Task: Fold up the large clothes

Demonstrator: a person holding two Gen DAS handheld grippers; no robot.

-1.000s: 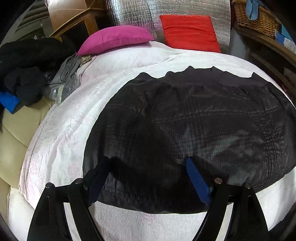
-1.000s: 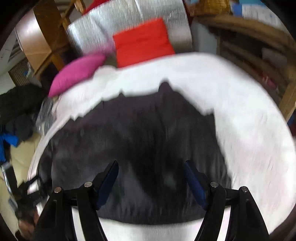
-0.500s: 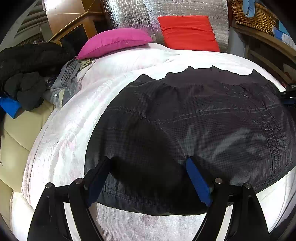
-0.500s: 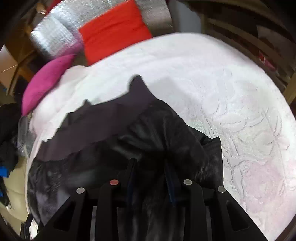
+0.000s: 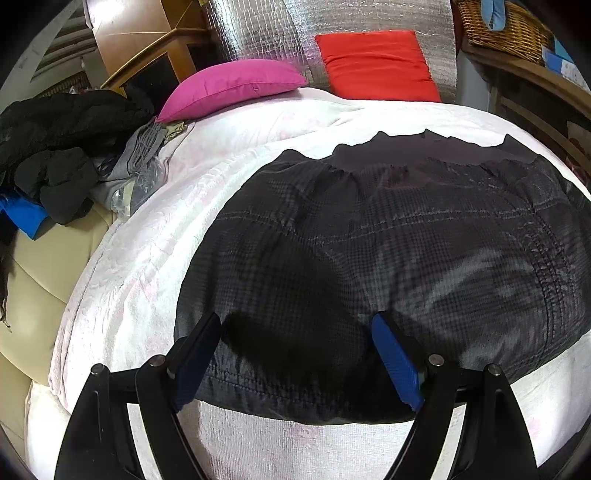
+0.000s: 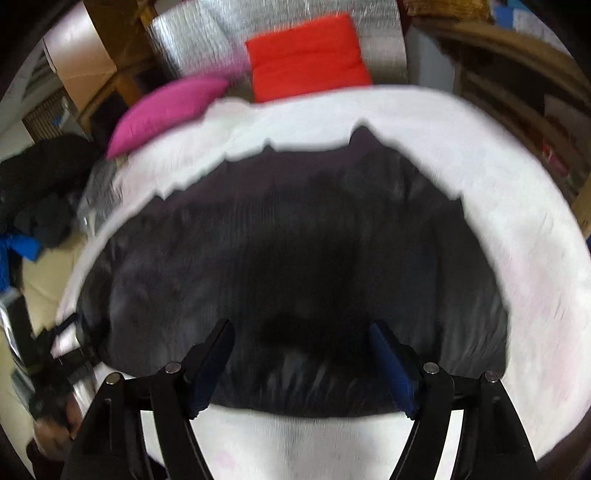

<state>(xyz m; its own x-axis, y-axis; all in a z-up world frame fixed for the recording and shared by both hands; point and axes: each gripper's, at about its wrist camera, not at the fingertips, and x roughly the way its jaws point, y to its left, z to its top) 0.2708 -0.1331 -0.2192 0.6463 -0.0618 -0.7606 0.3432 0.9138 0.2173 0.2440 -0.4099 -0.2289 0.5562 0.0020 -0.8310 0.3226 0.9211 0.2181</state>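
Half a second ago the right tool (image 6: pixel 301 360) had its fingers close together, pinching a raised fold of the dark jacket (image 5: pixel 388 266); now its fingers stand wide apart and hold nothing, and the jacket lies flat under them. The left tool (image 5: pixel 295 350) has barely shifted: its fingers are spread wide over the jacket's near hem, gripping nothing.

The jacket, black with a fine check and stitched lines, is spread across a white bedspread (image 5: pixel 140 258) on a bed. At the head of the bed a pink cushion (image 5: pixel 232 86) lies flat and a red cushion (image 5: pixel 376 64) leans against a silver quilted panel (image 5: pixel 266 29). Wooden furniture stands behind.

The left view is sharp. It shows a pile of dark clothes (image 5: pixel 55 147) and a grey garment (image 5: pixel 136 170) off the bed's left edge, above a cream padded surface (image 5: pixel 40 277), and a wicker basket (image 5: pixel 506 26) at top right.

The right view is blurred by motion. It alone shows the jacket's right edge, with bare bedspread beyond, and wooden shelving (image 6: pixel 517 103) at right.
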